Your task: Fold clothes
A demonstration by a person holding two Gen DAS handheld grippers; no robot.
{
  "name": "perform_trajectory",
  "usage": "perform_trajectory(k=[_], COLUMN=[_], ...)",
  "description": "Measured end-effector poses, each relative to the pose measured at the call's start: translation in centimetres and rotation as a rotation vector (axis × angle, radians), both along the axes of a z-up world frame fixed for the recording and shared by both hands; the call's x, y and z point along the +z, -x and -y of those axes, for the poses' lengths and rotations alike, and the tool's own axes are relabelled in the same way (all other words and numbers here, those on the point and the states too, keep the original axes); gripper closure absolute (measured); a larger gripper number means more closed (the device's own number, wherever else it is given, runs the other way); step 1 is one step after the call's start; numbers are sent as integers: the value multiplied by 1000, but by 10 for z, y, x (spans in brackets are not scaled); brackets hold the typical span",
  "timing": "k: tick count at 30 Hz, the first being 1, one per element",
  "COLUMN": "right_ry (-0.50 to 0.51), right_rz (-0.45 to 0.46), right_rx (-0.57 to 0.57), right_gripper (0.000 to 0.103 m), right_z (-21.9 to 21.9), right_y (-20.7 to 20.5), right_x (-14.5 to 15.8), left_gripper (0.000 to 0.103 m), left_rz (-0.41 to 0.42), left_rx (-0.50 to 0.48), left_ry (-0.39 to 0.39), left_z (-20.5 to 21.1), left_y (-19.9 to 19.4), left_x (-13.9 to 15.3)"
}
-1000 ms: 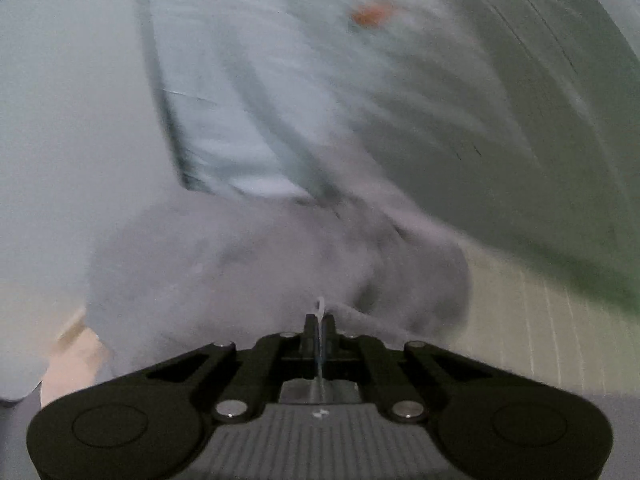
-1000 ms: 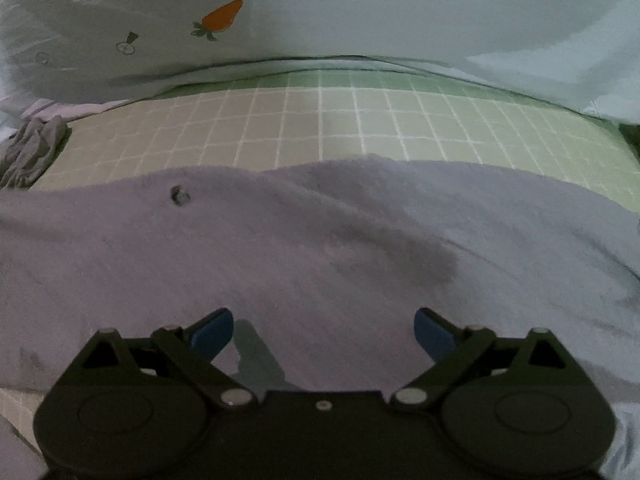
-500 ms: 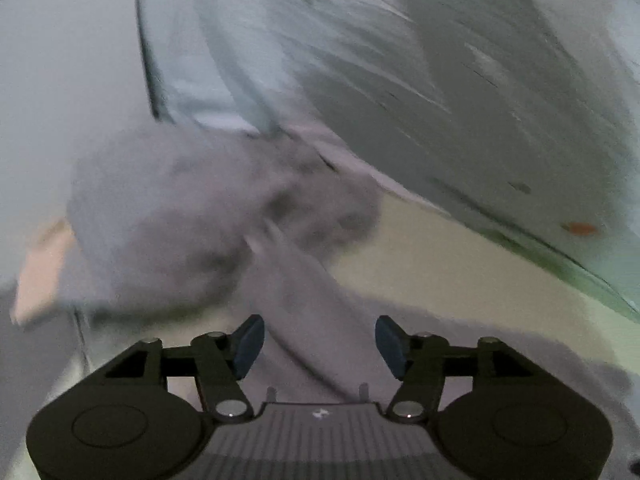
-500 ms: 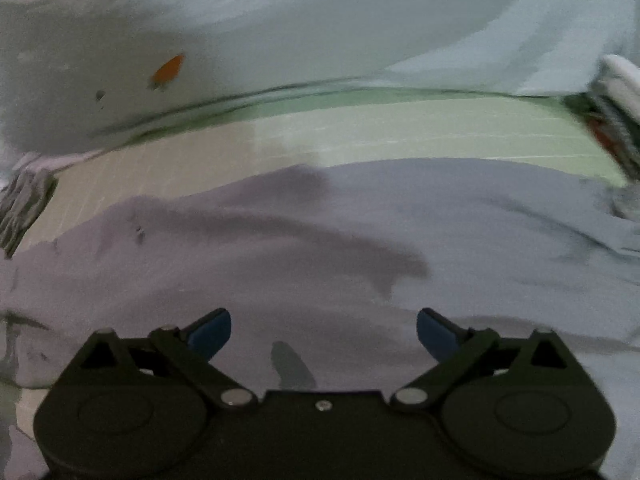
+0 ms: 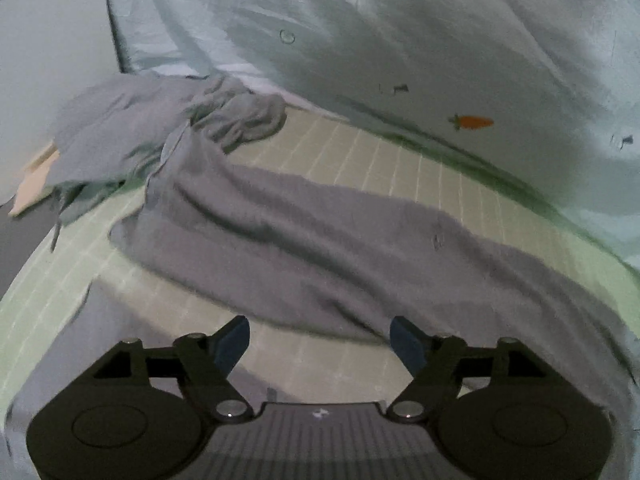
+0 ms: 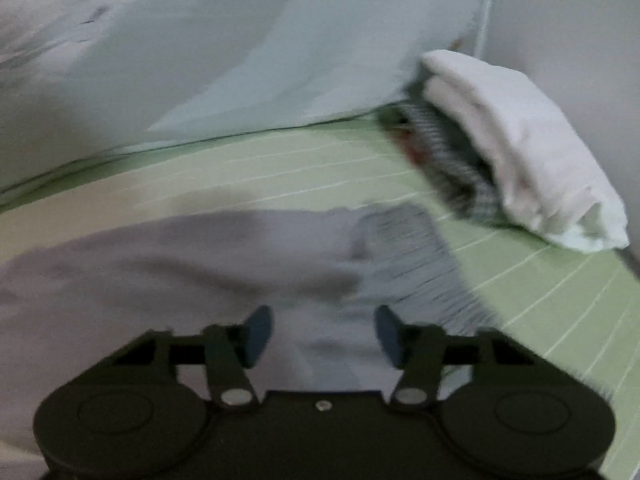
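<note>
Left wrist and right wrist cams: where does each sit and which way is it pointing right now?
Left wrist: sits behind the open left tongs, looking along the grey garment on the green grid mat toward a rumpled grey pile and the carrot-print sheet.
Right wrist: sits behind the open right tongs, over the garment's end, facing folded clothes.
Shared: garment, mat, pale sheet.

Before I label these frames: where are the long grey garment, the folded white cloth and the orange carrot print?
long grey garment [image 5: 320, 236], left wrist view, its middle.
folded white cloth [image 6: 520, 140], right wrist view, top fold.
orange carrot print [image 5: 474, 121], left wrist view, carrot body.
</note>
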State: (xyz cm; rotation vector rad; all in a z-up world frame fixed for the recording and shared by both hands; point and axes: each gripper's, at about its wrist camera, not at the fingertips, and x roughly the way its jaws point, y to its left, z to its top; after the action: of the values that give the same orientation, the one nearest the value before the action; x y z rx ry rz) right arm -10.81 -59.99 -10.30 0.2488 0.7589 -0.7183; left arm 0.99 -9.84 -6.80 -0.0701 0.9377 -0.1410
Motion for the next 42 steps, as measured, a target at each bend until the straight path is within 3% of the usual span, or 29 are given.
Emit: perform_trajectory(k=[7,9,10,13,18,21,23,24,26,28,34,39,42], right_ry=[-47,-93,-86,-48,-33,4,42,47,22,-52,-224,-185,-272], right_rz=[9,-1,-6,22,30,14,1,12,48,83,70,9,53], right_rx=[120,196,227,257,146,153,165,162,152,130,51,45,-6], right_gripper=[46,62,85,92,92,80,55,49,26,17,15,14,12], right_z=[97,112,117,137,189,185,174,167,151,134,85,40,31], right_y=[-20,-28,-30,-32,-46,-45,-41,-33,-11,17,101,145,176], right_x=[-18,-29,-32,-32,-30,-27,-23,-20,-15,-15,-31,-30,-24], left_gripper=[25,25,25,25,25,25,25,25,25,25,25,23,23], left_rz=[-8,-12,-16,-24,-17,-6,2,5,13,14,-7,-8,-25], left_rx=[44,67,71,68,59,67,73,75,81,86,107,124,140], left_ry=[-73,-86,-95,-134,-171,-177,-181,-183,-187,-184,-135,-95,-49], left_z=[73,92,103,130,150,150,150,150,150,146,124,102,88], left_y=[37,43,46,57,72,82,88,91,97,105,131,151,159], left_x=[4,3,3,5,12,16,18,20,22,23,22,21,17])
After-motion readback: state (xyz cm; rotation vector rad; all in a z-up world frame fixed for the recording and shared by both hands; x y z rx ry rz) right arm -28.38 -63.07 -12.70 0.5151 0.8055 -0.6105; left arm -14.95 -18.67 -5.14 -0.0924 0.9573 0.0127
